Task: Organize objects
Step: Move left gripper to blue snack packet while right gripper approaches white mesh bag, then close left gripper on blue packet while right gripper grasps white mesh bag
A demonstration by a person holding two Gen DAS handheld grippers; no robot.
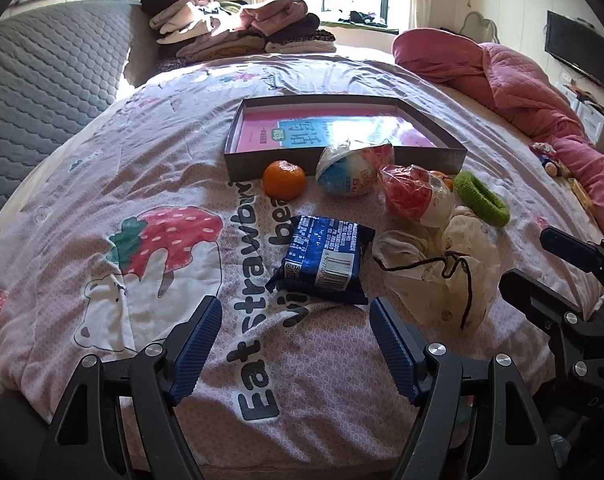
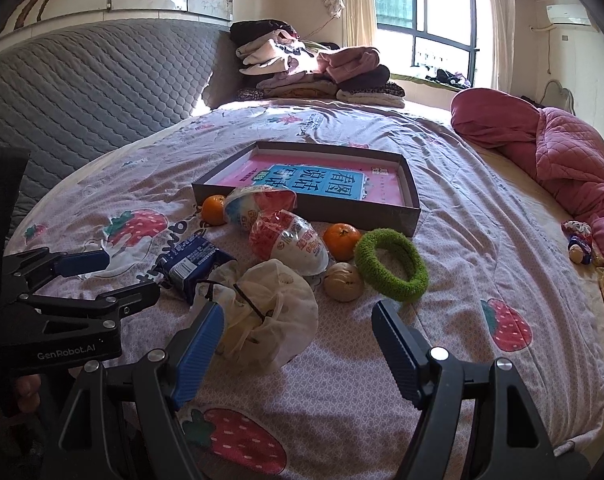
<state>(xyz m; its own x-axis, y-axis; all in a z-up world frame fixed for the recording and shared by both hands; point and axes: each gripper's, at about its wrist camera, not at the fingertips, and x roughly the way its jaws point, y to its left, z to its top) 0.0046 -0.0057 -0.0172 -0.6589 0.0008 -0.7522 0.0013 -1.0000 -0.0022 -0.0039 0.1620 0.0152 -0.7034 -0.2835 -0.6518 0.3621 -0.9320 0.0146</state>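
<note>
On the bed (image 2: 481,216): two oranges (image 2: 341,241), one tray (image 2: 411,200) (both claws (image 1: 296,320) (image 2: 298,326) spread, empty).

Snacks crowd the shallow box's (image 1: 341,160) near wall.

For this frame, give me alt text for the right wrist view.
Open right tongs hover over a white pouch on a strawberry-print bed. Beyond lie a green ring, two oranges, wrapped snacks and a tray holding a pink book.
</note>
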